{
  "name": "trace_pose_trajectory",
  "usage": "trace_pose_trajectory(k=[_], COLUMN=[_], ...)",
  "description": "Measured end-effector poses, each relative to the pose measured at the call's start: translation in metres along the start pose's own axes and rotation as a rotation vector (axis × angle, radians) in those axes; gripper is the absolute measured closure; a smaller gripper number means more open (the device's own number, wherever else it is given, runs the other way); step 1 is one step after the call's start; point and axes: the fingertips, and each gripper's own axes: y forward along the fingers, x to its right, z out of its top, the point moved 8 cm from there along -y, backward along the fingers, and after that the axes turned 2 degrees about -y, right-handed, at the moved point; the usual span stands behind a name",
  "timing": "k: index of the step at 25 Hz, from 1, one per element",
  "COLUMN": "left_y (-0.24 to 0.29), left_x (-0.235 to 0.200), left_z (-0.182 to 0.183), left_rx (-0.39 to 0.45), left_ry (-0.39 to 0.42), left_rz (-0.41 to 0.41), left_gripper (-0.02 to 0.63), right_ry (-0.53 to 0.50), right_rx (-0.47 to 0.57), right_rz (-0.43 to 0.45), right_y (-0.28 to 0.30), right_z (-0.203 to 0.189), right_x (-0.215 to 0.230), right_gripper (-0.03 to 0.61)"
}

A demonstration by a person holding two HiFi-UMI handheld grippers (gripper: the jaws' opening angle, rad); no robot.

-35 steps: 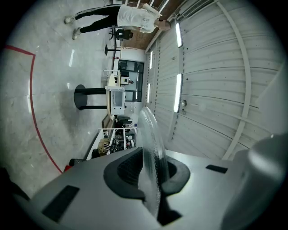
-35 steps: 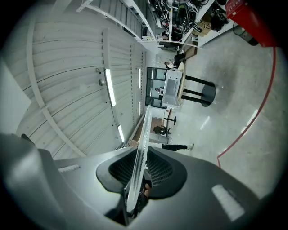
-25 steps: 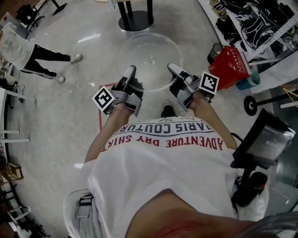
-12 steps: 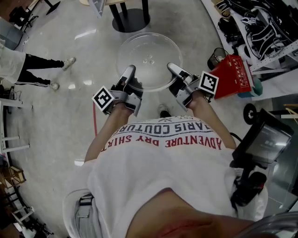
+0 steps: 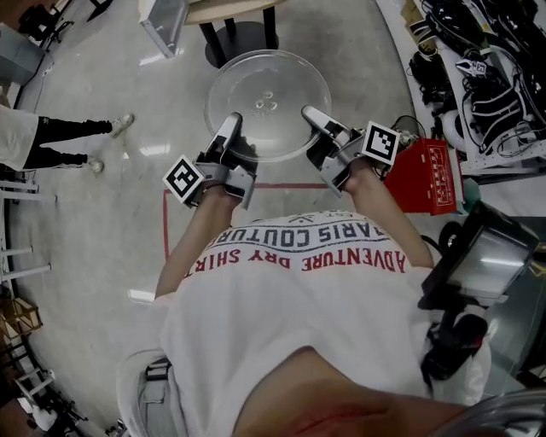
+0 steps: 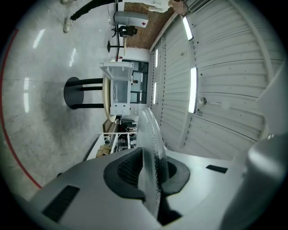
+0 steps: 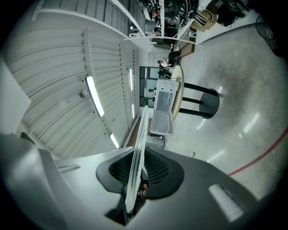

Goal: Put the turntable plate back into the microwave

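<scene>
I hold a clear glass turntable plate [image 5: 269, 94] level in front of me, over the floor. My left gripper [image 5: 230, 130] is shut on its near left rim and my right gripper [image 5: 314, 119] on its near right rim. In the left gripper view the plate's edge [image 6: 150, 134] runs between the ribbed pads of that gripper [image 6: 150, 175]. The right gripper view shows the same edge [image 7: 139, 143] clamped in the right gripper [image 7: 136, 182]. Ahead, a white microwave [image 6: 118, 90] [image 7: 164, 108] with its door open stands on a round pedestal table [image 5: 230, 10]; only its corner [image 5: 164, 21] shows in the head view.
The table's black round base [image 5: 239, 38] stands on the floor just beyond the plate. A red box [image 5: 424, 175] sits at my right beside a cluttered bench [image 5: 478, 68]. A red tape line [image 5: 165, 224] marks the floor. A person's legs [image 5: 60, 141] are at the left.
Both grippers and the plate have moved forward together toward the table. The table and microwave corner have come into view at the top, and the red box has slid back to my right.
</scene>
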Motion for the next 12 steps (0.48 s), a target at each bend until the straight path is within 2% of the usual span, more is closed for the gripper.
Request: trace_pose_trajectory(k=[7, 12], left_y=[0.050, 0.098], left_x=[-0.027, -0.058], left_z=[0.043, 0.086], left_rx=[0.031, 0.040], left_ry=[-0.026, -0.057], left_rz=[0.029, 0.042], left_gripper=[0.588, 0.588], right_ry=[0.020, 0.028], right_rx=[-0.035, -0.038], right_rz=[-0.028, -0.042], right_y=[0.053, 0.102], right_z=[0.048, 0.089], right_x=[0.030, 0.064], right_gripper=[0.543, 0.543])
